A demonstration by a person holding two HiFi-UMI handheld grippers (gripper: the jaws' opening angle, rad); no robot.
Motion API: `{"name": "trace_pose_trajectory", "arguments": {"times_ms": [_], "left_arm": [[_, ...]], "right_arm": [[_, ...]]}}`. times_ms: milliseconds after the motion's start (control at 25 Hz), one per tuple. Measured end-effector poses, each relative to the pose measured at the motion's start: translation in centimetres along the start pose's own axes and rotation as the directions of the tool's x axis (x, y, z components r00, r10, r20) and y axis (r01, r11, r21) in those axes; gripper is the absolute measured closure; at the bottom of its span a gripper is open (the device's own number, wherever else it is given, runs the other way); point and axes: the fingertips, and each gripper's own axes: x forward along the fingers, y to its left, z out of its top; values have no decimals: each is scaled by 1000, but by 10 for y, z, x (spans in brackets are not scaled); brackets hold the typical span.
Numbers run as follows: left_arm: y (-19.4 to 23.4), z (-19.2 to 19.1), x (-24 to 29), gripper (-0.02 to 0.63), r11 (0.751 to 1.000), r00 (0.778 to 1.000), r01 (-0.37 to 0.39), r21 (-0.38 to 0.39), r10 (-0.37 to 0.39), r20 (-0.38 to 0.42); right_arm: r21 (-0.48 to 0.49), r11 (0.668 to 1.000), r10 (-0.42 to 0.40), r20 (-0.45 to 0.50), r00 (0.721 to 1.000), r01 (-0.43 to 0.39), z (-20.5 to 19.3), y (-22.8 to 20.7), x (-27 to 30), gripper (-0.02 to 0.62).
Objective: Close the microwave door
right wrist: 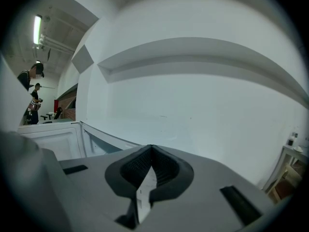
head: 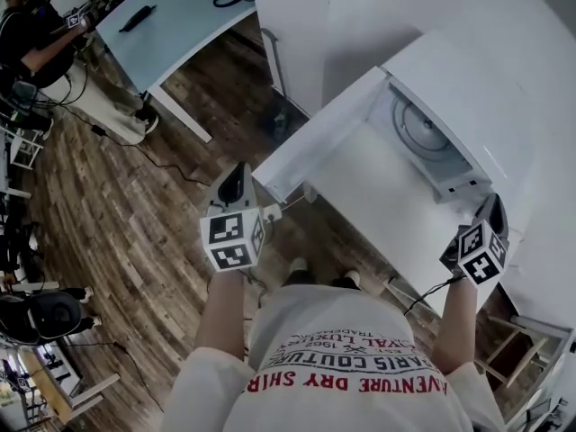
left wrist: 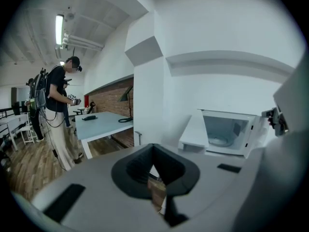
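Right now the microwave door stands swung wide open, left of the microwave on the white surface. My left gripper and right gripper are both closed and empty. I judge the door light, rigid and hinged, so I'd push its free edge near the left gripper.

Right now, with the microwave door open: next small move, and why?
Probably bring the left gripper against the outer face of the microwave door near its free edge, then push toward the cavity. The door stands wide open, and the left gripper sits just off its free end, jaws together and empty. The right gripper is on the microwave's other side.
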Motion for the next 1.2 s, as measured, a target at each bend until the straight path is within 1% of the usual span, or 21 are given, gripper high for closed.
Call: {"name": "trace_pose_trajectory", "arguments": {"times_ms": [280, 520, 720, 880, 1200], "left_arm": [[-14, -11, -3, 601, 999, 999, 40, -12, -40, -26], [-46, -12, -5, 601, 996, 996, 90, 25, -89, -30], [-81, -10, -11, 601, 991, 991, 131, 34, -130, -29], [-114, -15, -16, 601, 983, 983, 181, 27, -180, -43], [-181, -19, -22, 601, 972, 974, 222, 82, -218, -60]], "right_arm": [[3, 1000, -11, 0, 1000, 11, -1, 2, 2, 583], [-2, 999, 35, -18, 999, -35, -4, 2, 7, 583], [-20, 998, 64, -12, 998, -64, -2, 1, 6, 583], [-19, 995, 102, -11, 995, -102, -3, 2, 6, 583], [-49, 979, 197, 6, 980, -196, 0, 5, 2, 583]]}}
